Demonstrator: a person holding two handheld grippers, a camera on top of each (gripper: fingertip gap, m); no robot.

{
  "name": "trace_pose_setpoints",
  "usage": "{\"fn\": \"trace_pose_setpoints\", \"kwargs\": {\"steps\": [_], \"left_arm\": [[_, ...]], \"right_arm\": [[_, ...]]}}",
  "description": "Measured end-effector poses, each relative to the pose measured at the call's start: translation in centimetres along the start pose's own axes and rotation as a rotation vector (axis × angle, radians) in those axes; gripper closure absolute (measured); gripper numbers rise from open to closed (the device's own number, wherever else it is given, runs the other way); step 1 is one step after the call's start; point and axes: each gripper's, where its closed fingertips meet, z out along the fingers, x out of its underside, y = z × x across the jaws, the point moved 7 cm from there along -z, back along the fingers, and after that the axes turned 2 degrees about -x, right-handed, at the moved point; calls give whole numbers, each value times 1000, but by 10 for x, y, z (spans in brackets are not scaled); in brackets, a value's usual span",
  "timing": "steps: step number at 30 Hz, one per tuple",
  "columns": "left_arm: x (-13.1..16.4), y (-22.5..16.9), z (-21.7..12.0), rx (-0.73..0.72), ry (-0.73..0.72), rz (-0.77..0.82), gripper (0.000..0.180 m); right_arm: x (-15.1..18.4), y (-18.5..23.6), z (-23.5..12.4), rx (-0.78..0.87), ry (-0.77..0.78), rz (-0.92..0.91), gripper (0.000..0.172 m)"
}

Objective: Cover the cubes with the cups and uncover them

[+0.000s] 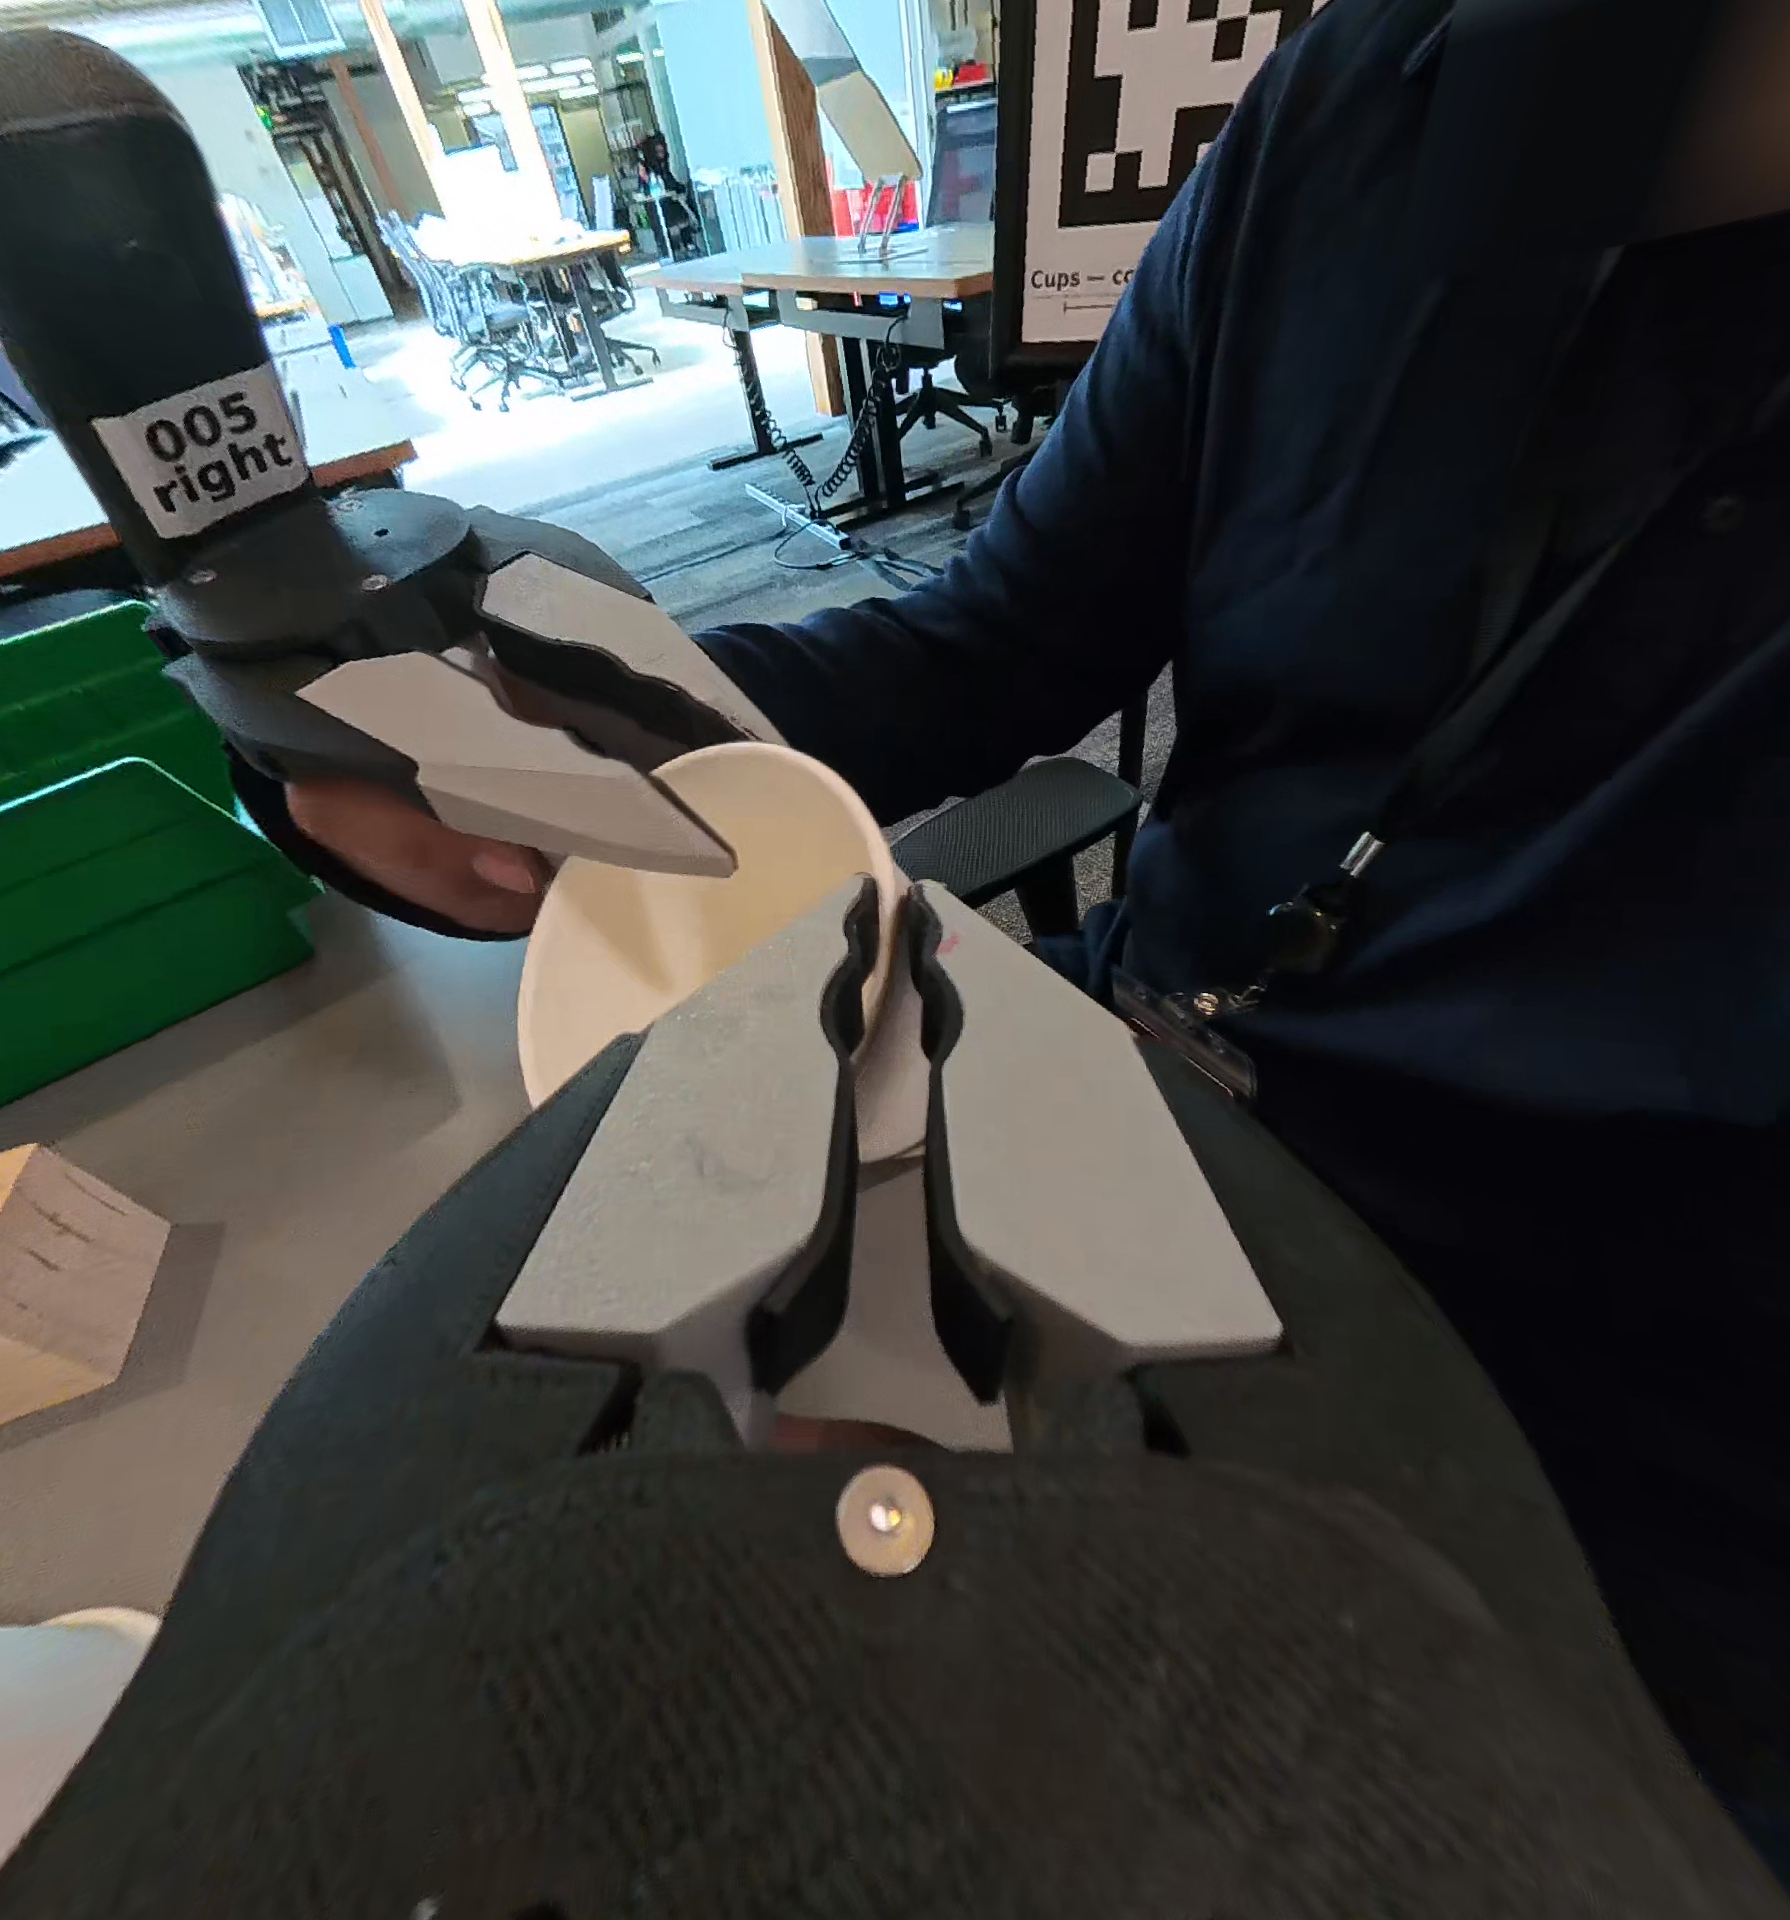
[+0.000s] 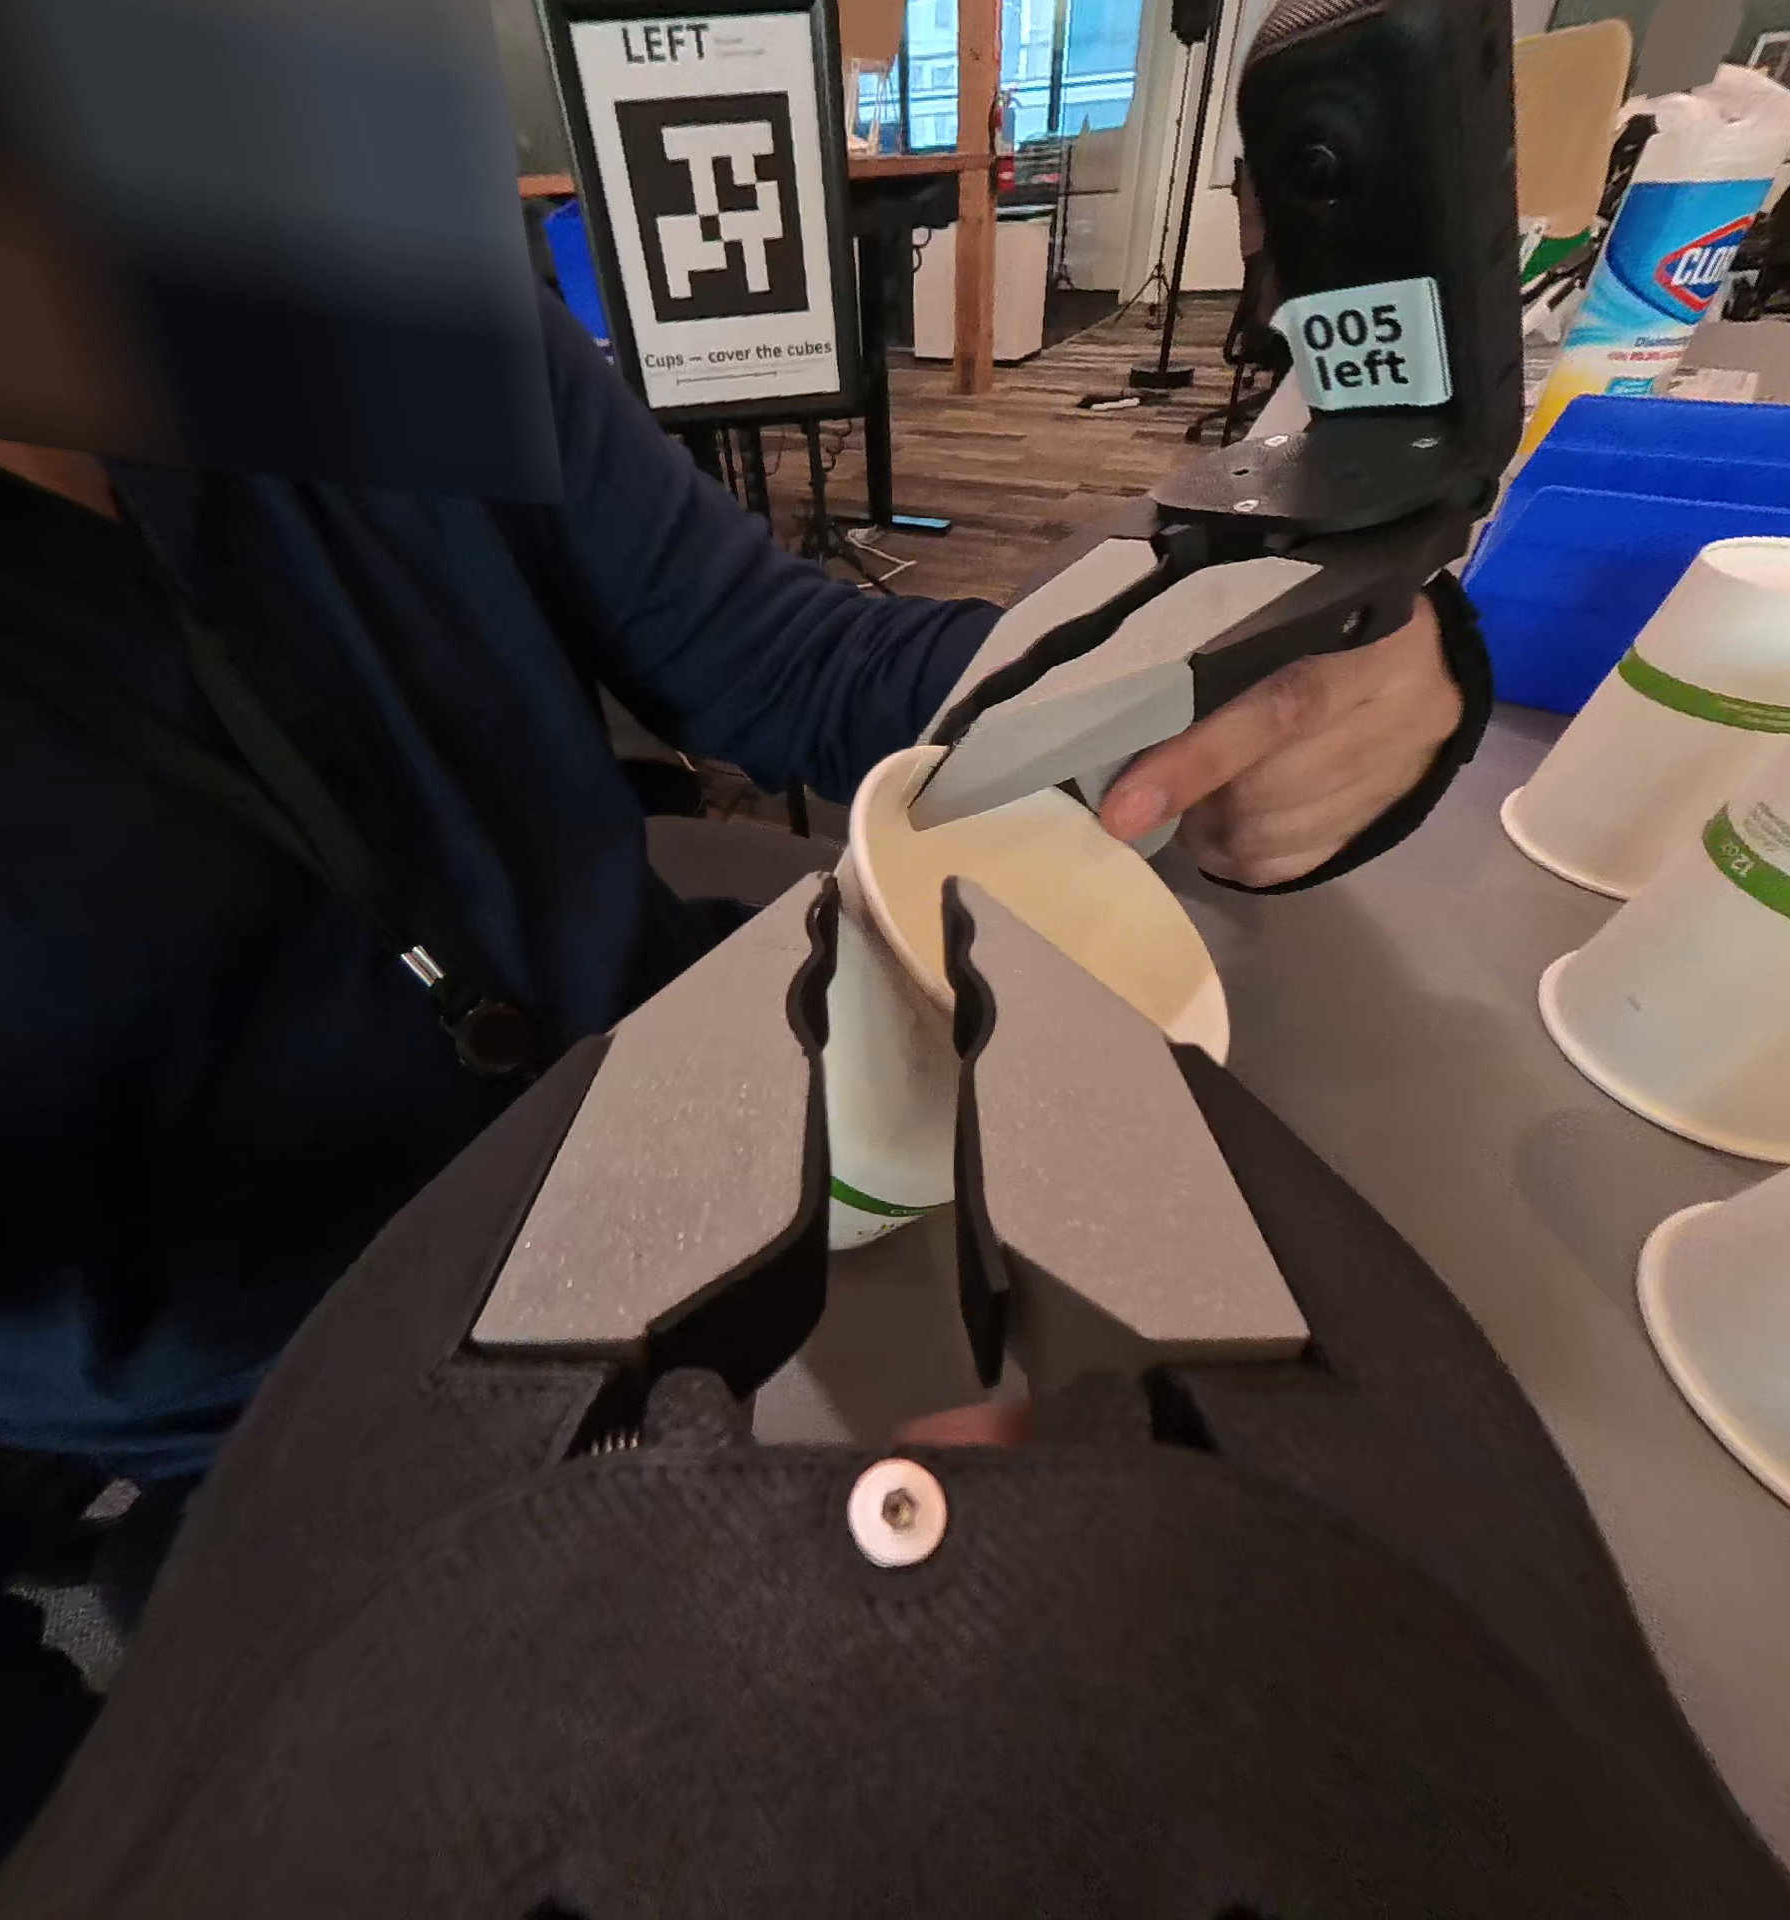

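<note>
A white paper cup [image 1: 683,935] with a green band hangs tilted above the grey table's [image 2: 1442,1143] near edge. My left gripper [image 1: 896,894] is shut on its wall at the rim, one pad inside and one outside; it also shows in the right wrist view [image 2: 922,790]. My right gripper [image 2: 886,894] straddles the opposite side of the cup [image 2: 1057,914]. Its left pad lies along the outer wall and its right finger [image 2: 974,935] stands inside the mouth, with a gap left. It counts as open and also shows in the left wrist view [image 1: 740,795]. A wooden cube [image 1: 29,1278] sits uncovered on the table.
Three upside-down paper cups [image 2: 1701,707] [image 2: 1722,987] [image 2: 1764,1351] stand on the table at the right. A blue bin [image 2: 1649,499] and a wipes canister [image 2: 1660,260] are behind them. Green bins [image 1: 70,831] stand on the other side. A person in dark blue sits close.
</note>
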Motion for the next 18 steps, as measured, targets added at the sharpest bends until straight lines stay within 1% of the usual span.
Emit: {"fn": "trace_pose_setpoints", "kwargs": {"steps": [4, 7, 8, 10, 13, 15, 16, 18], "left_arm": [[-5, 6, -4, -68, -45, 7, 172], [-13, 18, -16, -216, -135, -1, 160], [-16, 22, -21, -270, -175, 0, 152], [-20, 30, -33, -368, -230, 0, 145], [-22, 39, -48, -463, -281, -21, 148], [-22, 46, -56, -521, -319, -43, 149], [-22, 49, -60, -552, -333, -57, 150], [-20, 57, -66, -622, -347, -82, 152]], "right_arm": [[-4, 4, -3, 9, 9, -100, 166], [-10, 2, -8, 75, -12, -161, 171], [-12, 0, -12, 112, -26, -174, 171], [-17, -4, -23, 206, -58, -193, 171], [-24, -5, -40, 333, -94, -229, 172], [-23, -5, -53, 414, -93, -223, 172], [-21, -6, -59, 465, -72, -207, 172], [-18, -5, -69, 569, 26, -178, 172]]}}
